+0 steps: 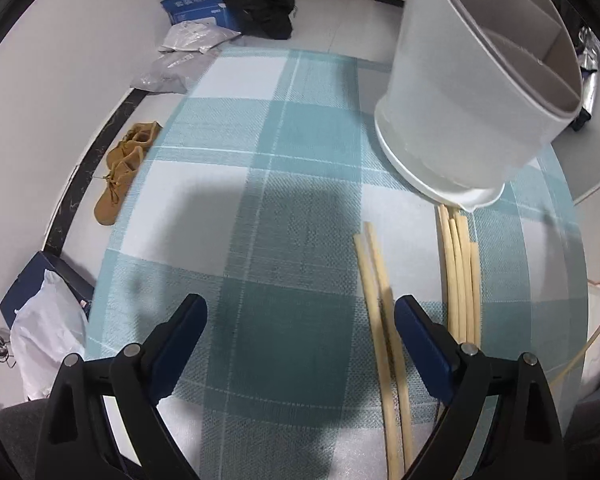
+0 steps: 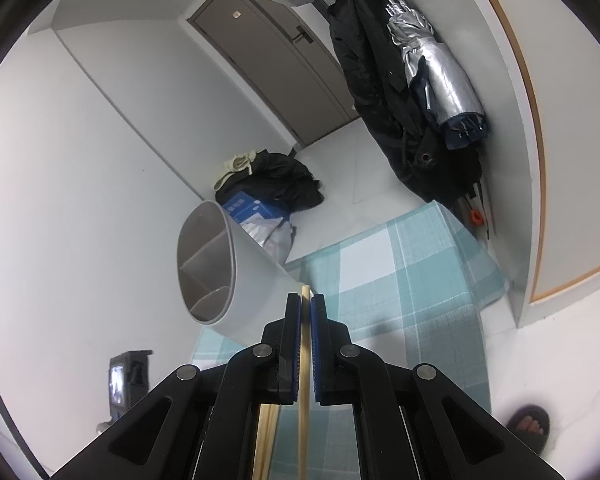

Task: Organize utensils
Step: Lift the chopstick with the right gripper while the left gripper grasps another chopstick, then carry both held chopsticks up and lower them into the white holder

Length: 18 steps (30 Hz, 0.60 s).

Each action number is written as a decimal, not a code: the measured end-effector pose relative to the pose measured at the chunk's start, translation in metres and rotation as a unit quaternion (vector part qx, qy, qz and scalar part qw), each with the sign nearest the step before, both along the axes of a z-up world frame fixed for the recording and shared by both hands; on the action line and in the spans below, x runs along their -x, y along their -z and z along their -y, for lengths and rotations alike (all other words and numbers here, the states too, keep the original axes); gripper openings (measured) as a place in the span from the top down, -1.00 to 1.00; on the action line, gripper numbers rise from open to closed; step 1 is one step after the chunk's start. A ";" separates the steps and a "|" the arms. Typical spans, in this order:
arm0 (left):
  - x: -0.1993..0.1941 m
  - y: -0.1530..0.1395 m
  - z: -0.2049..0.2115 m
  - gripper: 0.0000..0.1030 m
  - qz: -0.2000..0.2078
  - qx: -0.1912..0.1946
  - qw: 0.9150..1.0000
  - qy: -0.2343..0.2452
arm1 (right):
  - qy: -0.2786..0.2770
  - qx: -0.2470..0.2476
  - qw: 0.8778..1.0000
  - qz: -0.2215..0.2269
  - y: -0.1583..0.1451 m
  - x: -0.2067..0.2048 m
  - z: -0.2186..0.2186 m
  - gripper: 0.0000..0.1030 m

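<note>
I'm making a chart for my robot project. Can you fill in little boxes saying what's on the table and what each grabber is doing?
surface: checked blue-and-white tablecloth
holder: white utensil holder, divided inside, compartments look empty
loose chopsticks: pair of chopsticks plus bundle of chopsticks lying on the cloth
left gripper: open, holding nothing
right gripper: shut on one chopstick

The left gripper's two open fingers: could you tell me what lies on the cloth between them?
In the left wrist view, the left gripper frames checked tablecloth and two loose chopsticks near its right finger.
</note>
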State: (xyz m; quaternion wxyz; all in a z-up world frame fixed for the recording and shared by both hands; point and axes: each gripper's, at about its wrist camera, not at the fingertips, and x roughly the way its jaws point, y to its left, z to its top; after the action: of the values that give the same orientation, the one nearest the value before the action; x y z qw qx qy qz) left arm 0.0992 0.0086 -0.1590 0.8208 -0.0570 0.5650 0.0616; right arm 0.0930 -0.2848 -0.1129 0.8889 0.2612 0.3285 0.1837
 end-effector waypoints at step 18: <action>-0.019 0.001 0.011 0.59 -0.022 0.002 1.000 0.005 | -0.001 0.003 1.000 0.006 0.000 0.001 -0.001 0.92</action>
State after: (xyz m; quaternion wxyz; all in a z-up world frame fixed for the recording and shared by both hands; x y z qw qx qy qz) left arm 0.1183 -0.0021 -0.1596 0.8083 -0.0546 0.5834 0.0579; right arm 0.0916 -0.2839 -0.1126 0.8914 0.2570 0.3240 0.1851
